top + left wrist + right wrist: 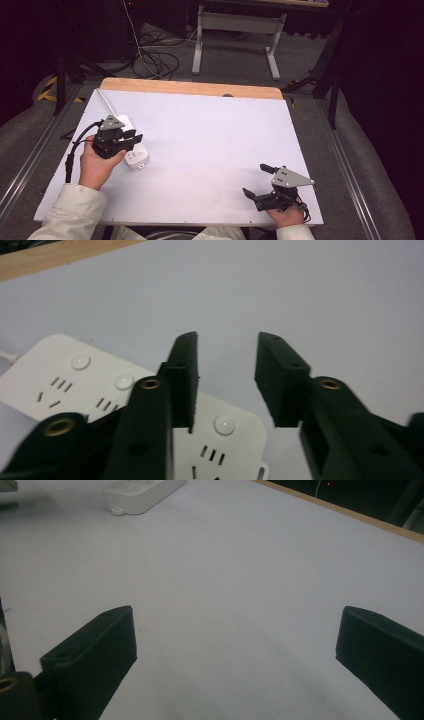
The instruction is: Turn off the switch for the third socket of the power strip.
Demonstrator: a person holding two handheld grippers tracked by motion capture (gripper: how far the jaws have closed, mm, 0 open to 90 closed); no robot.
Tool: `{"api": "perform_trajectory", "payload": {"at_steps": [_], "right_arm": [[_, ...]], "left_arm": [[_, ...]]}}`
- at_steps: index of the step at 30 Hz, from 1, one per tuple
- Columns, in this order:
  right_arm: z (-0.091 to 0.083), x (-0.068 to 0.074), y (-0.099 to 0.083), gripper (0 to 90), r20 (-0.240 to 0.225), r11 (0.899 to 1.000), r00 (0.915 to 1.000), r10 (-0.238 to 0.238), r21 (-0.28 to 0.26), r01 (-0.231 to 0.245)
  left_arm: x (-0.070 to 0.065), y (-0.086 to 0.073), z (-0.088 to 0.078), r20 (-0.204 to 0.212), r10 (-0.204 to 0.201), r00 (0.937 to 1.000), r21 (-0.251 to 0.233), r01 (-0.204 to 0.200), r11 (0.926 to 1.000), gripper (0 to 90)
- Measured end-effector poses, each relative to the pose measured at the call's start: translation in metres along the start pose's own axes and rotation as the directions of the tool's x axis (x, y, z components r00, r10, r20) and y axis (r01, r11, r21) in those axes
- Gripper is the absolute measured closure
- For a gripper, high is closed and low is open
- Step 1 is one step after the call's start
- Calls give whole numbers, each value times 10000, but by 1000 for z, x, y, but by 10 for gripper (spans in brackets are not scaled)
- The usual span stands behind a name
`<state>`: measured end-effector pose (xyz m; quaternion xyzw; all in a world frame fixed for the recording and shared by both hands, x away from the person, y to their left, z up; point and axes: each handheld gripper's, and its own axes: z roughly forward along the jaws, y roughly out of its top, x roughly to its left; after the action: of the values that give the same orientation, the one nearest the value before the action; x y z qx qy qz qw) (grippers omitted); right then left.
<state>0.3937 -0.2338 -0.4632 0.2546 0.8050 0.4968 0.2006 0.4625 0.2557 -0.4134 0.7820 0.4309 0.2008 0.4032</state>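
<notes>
**Over the white power strip, both pairs of jaws apart**

My left gripper (131,136) hangs over the white power strip (135,156) at the left side of the table (215,135). Its jaws stand partly apart with only bare tabletop between them — nothing is clamped. Seen along those jaws, the strip (65,385) is smooth, matt plastic with rounded corners, slotted sockets and small round buttons; one jaw crosses in front of its near end. My jaws are black, blocky and flat-faced, with brass-coloured rings set into the arms behind them. A thin white cord (106,101) runs from the strip's far end toward the table's wooden back edge (190,87).

My right gripper (254,180) rests low near the front right corner, well apart from the strip — its jaws spread wide over the plain, pale sheet that covers the table, holding nothing. From there the strip (142,492) lies far across the sheet.
</notes>
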Motion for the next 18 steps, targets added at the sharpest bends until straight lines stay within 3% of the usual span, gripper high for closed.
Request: {"api": "perform_trajectory", "payload": {"at_steps": [2, 8, 11, 15, 18], "right_arm": [[0, 0, 0, 34, 17, 10000, 10000, -16, 19, 16], [-1, 0, 0, 34, 17, 10000, 10000, -7, 29, 7], [-1, 0, 0, 34, -1, 10000, 10000, 15, -7, -15], [-1, 0, 0, 34, 3, 10000, 10000, 17, -25, -17], [-1, 0, 0, 32, -9, 10000, 10000, 37, -35, -37]], "left_arm": [[-2, 0, -4, -2, 177, 9998, -147, -177, 9997, 503], [-5, 1, -19, 380, -111, 9992, -685, 137, 9976, 404], [-8, 0, -28, 465, 58, 9989, -804, -20, 9968, 349], [-11, -1, -37, 635, -26, 9980, -1090, 95, 9940, 271], [-16, -3, -44, 710, 123, 9974, -1220, -36, 9925, 271]]}}
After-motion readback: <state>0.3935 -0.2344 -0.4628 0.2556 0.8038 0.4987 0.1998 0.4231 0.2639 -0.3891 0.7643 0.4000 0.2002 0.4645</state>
